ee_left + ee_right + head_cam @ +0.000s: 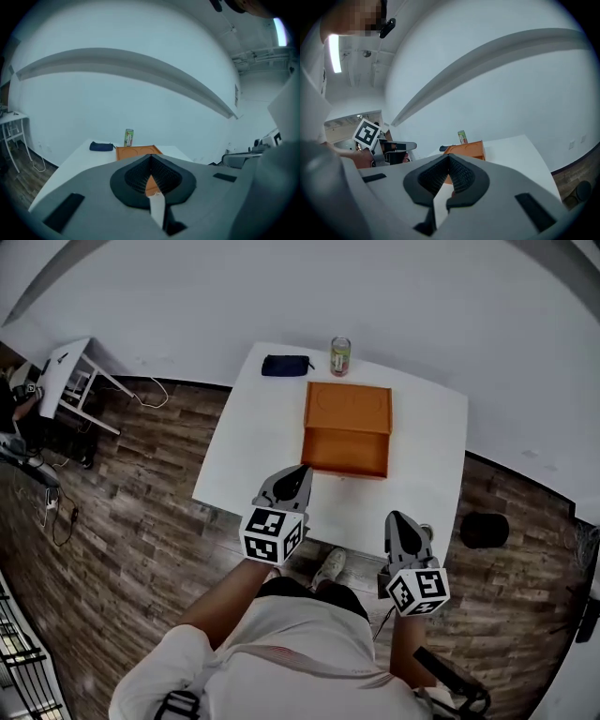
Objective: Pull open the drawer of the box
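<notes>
In the head view, the orange box (347,409) is seen on the white tabletop (248,451), with the left tool (303,469) just beside its near-left corner and the right tool (395,517) farther back. In each gripper view, the jaws are seen pressed together and empty, with the box ahead.

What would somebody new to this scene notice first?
The bright orange box catches the eye first, sitting in the middle of the white table. Behind it, at the table's far edge, a drink can stands with a dark blue pouch lying to its left. Nearer the person, the left tongs and the right tongs hover shut and empty over the near part of the table.
</notes>
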A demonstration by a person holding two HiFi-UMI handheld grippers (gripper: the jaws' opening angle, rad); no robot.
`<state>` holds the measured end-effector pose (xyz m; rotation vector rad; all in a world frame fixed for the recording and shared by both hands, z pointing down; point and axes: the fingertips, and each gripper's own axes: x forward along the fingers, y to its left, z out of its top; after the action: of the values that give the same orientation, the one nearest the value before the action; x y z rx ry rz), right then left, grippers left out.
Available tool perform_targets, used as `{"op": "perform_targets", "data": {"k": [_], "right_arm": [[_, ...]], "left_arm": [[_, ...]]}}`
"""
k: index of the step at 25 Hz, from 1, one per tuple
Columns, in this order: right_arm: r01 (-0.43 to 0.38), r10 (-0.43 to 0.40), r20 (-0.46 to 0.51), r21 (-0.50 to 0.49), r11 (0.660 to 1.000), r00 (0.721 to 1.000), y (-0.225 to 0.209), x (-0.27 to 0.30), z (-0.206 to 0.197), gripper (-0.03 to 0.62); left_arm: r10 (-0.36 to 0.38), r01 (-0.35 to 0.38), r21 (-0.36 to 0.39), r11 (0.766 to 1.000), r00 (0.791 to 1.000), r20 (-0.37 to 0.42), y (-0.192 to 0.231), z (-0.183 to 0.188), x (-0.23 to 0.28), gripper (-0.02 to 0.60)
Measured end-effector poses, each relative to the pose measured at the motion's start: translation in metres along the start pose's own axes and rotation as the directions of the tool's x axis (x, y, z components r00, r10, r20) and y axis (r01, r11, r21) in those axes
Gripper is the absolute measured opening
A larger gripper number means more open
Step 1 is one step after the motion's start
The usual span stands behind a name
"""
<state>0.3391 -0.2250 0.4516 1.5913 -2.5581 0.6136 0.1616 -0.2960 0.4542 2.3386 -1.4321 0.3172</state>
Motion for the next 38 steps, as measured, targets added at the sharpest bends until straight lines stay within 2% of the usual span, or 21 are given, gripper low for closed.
{"op": "perform_targets", "data": {"k": [7, 12, 20, 26, 31, 38], "right_arm": [[0.061, -0.058, 0.067, -0.042, 0.997, 0.996, 0.046, -0.016, 0.017, 0.002], [0.107, -0.1, 0.095, -0.066, 0.992, 0.99, 0.087, -0.034, 0.018, 0.002], [0.18, -0.16, 0.159, -0.122, 0.976, 0.974, 0.149, -0.073, 0.027, 0.002], [0.223, -0.196, 0.182, -0.14, 0.965, 0.964, 0.177, -0.103, 0.026, 0.002], [0.24, -0.21, 0.203, -0.137, 0.961, 0.956, 0.192, -0.12, 0.03, 0.002], [0.227, -0.192, 0.217, -0.154, 0.962, 0.957, 0.188, -0.132, 0.038, 0.002]], "left_arm": [[-0.08, 0.075, 0.058, 0.996, 0.991, 0.104, 0.02, 0.035, -0.072, 0.011], [-0.118, 0.1, 0.112, 0.989, 0.979, 0.164, 0.041, 0.051, -0.126, 0.011], [-0.21, 0.188, 0.121, 0.975, 0.956, 0.205, 0.063, 0.048, -0.205, 0.011], [-0.282, 0.26, 0.123, 0.958, 0.934, 0.219, 0.063, 0.036, -0.241, 0.011], [-0.308, 0.285, 0.129, 0.95, 0.924, 0.228, 0.058, 0.035, -0.26, 0.011], [-0.298, 0.279, 0.111, 0.954, 0.926, 0.231, 0.038, 0.032, -0.266, 0.011]]}}
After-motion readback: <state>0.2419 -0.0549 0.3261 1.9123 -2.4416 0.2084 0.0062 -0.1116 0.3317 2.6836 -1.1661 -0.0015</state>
